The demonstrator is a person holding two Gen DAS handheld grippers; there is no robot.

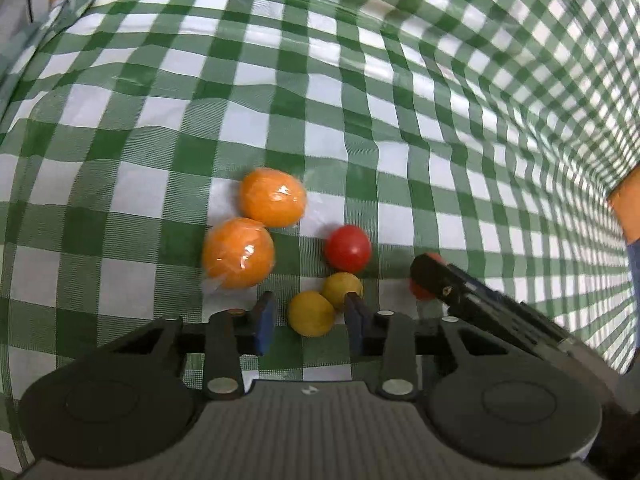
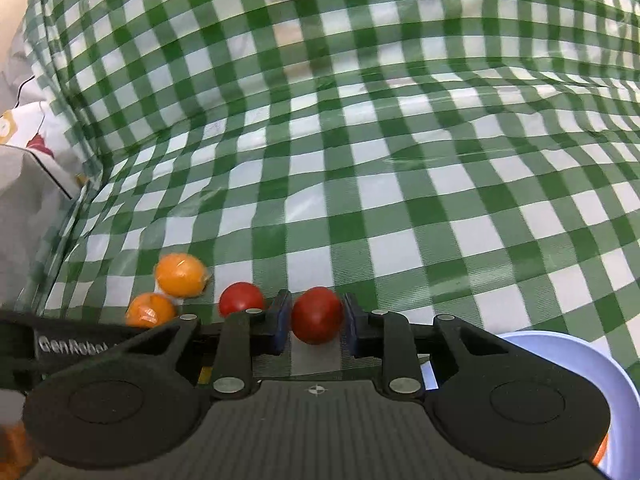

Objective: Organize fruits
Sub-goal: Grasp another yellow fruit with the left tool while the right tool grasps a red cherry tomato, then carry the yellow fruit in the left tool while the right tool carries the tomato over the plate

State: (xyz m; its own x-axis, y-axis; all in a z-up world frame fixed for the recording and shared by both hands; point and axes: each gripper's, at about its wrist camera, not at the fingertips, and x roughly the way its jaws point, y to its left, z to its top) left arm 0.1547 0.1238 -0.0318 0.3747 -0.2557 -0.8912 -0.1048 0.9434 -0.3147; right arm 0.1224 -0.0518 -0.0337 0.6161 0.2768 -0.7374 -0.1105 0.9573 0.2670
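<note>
Fruits lie in a small cluster on a green-and-white checked cloth point(image 1: 360, 100) that covers the counter. The left hand-held gripper point(image 1: 310, 320) has its blue pads standing apart on either side of a yellow fruit point(image 1: 311, 313); the right pad sits close against it while a gap shows at the left pad, so it is bracketed rather than squeezed. A second yellow fruit point(image 1: 341, 285) touches the first just behind it. Beyond these sit a loose red fruit point(image 1: 348, 248) and two oranges, a near orange point(image 1: 238, 253) and a far orange point(image 1: 273, 197), touching one another; both seem to be wrapped in clear film, judging by the glare.

The right hand-held gripper point(image 2: 316, 320) is closed on a red fruit point(image 2: 317, 314), both blue pads pressing its sides, down at the cloth. In the left wrist view its black finger reaches in from the right, hiding most of that fruit. Seen from the right wrist, white lettering on the left tool's body reads "GenRobot", cut off at the end. A pale blue bowl point(image 2: 592, 364) shows at the lower right, just beside the right tool.
</note>
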